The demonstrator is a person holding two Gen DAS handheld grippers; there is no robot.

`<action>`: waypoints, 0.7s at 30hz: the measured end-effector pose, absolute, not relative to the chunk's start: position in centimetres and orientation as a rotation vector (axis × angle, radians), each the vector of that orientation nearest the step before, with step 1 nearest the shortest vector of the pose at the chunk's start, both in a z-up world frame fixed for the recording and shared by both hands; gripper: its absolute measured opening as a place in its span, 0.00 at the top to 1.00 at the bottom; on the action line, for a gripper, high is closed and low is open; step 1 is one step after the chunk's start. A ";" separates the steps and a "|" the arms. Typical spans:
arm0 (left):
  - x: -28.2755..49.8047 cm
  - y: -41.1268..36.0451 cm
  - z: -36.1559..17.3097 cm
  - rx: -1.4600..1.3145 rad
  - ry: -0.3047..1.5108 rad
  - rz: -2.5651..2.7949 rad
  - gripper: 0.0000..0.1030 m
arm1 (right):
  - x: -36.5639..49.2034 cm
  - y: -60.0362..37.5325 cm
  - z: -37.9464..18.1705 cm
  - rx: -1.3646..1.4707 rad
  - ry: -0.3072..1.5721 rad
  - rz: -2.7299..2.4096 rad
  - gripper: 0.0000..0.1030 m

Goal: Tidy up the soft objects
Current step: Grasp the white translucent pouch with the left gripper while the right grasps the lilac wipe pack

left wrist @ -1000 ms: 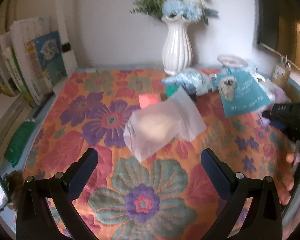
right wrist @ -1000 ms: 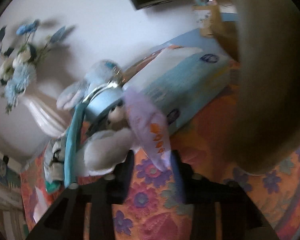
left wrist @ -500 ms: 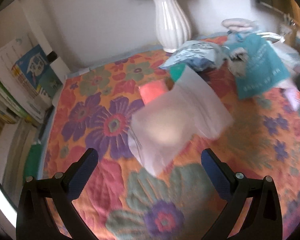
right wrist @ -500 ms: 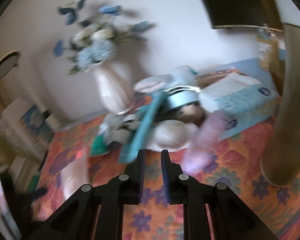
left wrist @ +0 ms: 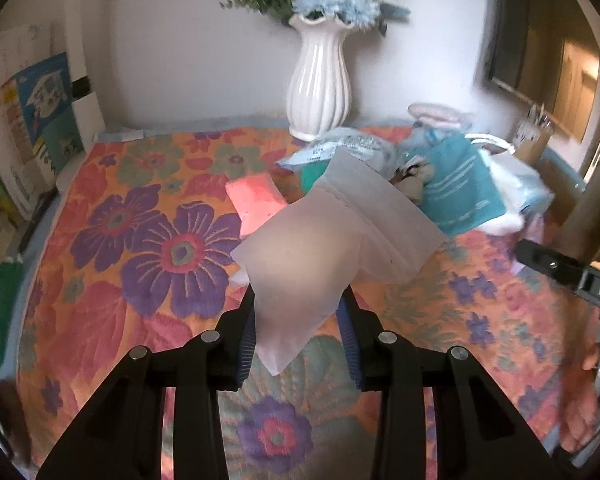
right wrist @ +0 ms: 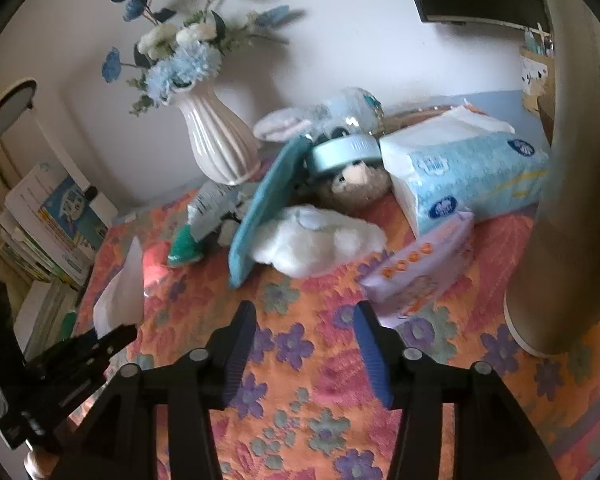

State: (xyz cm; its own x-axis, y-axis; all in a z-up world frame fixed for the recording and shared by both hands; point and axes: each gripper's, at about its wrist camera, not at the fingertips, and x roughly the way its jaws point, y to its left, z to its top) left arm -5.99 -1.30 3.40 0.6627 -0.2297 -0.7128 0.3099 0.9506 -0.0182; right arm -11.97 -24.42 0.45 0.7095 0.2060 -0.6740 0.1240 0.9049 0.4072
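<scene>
Left wrist view: the left gripper (left wrist: 300, 320) is clamped on a soft white bag (left wrist: 300, 268). Its two fingers press the bag's lower end from both sides. The bag's wide top flap sticks up and leans toward the white vase (left wrist: 319, 80). The bag sits about in the middle of the flowery tabletop (left wrist: 140, 240), in front of the vase. A small pink pack (left wrist: 254, 200) lies flat just behind the bag, between it and the vase.

To the right of the vase is a pile of soft things. There is a teal pouch (left wrist: 456, 188) and some white fluff (left wrist: 508, 220) beside it.

From the right wrist view, the right gripper (right wrist: 306, 338) is open, its fingers apart with nothing between them. It hangs over the tabletop in front of the pile. A purple pack (right wrist: 420, 272) lies just past its right finger. White cotton fluff (right wrist: 320, 240) sits beside a leaning teal pouch (right wrist: 268, 200). A stuffed toy (right wrist: 356, 184) and a blue tissue pack (right wrist: 472, 172) are to the right of the vase (right wrist: 216, 140). Books (right wrist: 52, 224) stand far to the left of the vase.
</scene>
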 end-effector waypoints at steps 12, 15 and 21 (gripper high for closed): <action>-7.7 -0.9 3.4 0.100 0.681 -0.294 0.67 | -17.4 -27.5 -0.3 0.553 0.759 -0.147 0.27; -7.6 -0.6 3.5 0.086 0.678 -0.292 0.67 | -14.9 -28.0 -0.2 0.573 0.805 -0.190 0.26; -7.4 -0.6 3.2 0.089 0.684 -0.290 0.67 | -10.4 -26.7 -1.1 0.604 0.839 -0.297 0.26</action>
State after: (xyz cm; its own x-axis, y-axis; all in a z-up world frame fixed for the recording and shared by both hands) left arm -7.45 -0.61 3.23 0.7366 -0.2347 -0.6344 0.2926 0.9561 -0.0139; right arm -10.44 -26.69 -1.15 0.6410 -0.0130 -0.7674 0.4729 0.7943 0.3815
